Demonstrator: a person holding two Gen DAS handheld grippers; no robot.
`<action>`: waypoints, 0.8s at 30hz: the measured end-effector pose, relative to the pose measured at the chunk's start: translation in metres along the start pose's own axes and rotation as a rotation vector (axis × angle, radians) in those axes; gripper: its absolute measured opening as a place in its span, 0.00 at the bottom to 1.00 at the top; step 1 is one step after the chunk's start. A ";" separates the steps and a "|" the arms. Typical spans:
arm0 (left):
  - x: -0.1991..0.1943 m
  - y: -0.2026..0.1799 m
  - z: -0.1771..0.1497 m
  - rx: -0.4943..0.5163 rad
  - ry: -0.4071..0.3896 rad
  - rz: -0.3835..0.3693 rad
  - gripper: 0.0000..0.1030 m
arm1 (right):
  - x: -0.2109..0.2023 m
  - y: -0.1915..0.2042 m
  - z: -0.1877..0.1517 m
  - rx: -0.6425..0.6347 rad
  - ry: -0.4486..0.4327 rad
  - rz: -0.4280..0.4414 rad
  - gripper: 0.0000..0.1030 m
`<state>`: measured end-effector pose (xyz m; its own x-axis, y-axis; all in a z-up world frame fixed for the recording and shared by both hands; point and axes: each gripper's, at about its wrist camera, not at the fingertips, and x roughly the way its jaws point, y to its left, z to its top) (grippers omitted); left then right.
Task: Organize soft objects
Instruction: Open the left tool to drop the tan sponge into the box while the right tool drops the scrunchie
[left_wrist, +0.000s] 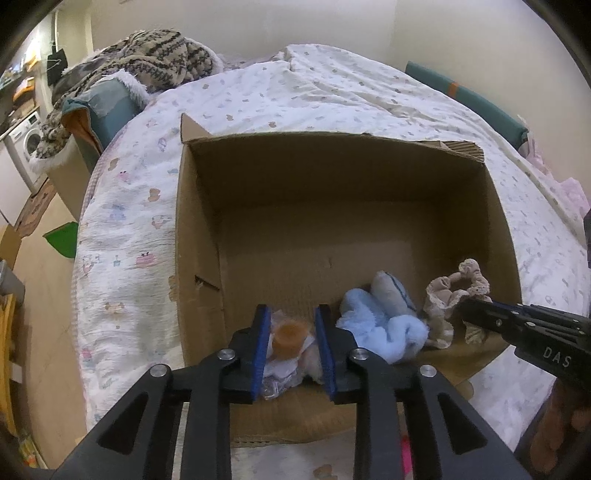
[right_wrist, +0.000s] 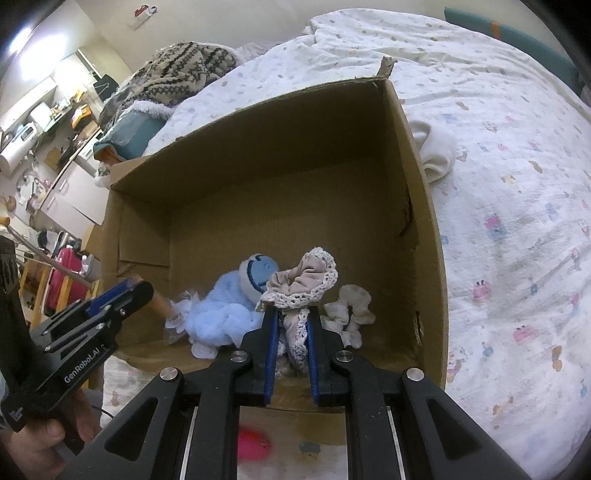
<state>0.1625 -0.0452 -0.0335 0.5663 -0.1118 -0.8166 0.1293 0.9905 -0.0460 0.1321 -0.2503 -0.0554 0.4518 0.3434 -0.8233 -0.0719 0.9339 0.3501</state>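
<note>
An open cardboard box (left_wrist: 280, 206) lies on the bed. My left gripper (left_wrist: 291, 314) is inside its near edge, shut on a plastic-wrapped orange soft toy (left_wrist: 290, 338). A light blue plush (left_wrist: 384, 325) lies beside it on the box floor; it also shows in the right wrist view (right_wrist: 225, 314). My right gripper (right_wrist: 291, 314) is shut on a beige lace-trimmed scrunchie (right_wrist: 306, 280), held over the box floor; the scrunchie also shows in the left wrist view (left_wrist: 450, 295). A pale ruffled scrunchie (right_wrist: 351, 310) lies just right of it.
The box (right_wrist: 417, 192) sits on a white printed quilt (right_wrist: 509, 206). A white sock (right_wrist: 436, 151) lies outside the box's right wall. A pink object (right_wrist: 255, 443) lies in front of the box. A patterned blanket (left_wrist: 155, 59) is piled at the bed's far left.
</note>
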 end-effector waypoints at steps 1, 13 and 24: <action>-0.001 -0.001 0.000 0.006 -0.004 0.003 0.28 | -0.001 -0.001 0.000 0.001 -0.003 0.001 0.14; -0.008 -0.005 0.001 0.020 -0.035 0.024 0.59 | -0.009 -0.010 0.004 0.056 -0.034 0.007 0.73; -0.020 -0.004 -0.003 0.019 -0.051 0.029 0.59 | -0.020 -0.012 0.006 0.076 -0.074 -0.043 0.73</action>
<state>0.1480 -0.0468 -0.0187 0.6107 -0.0878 -0.7870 0.1274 0.9918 -0.0118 0.1291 -0.2692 -0.0403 0.5176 0.2923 -0.8041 0.0151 0.9366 0.3501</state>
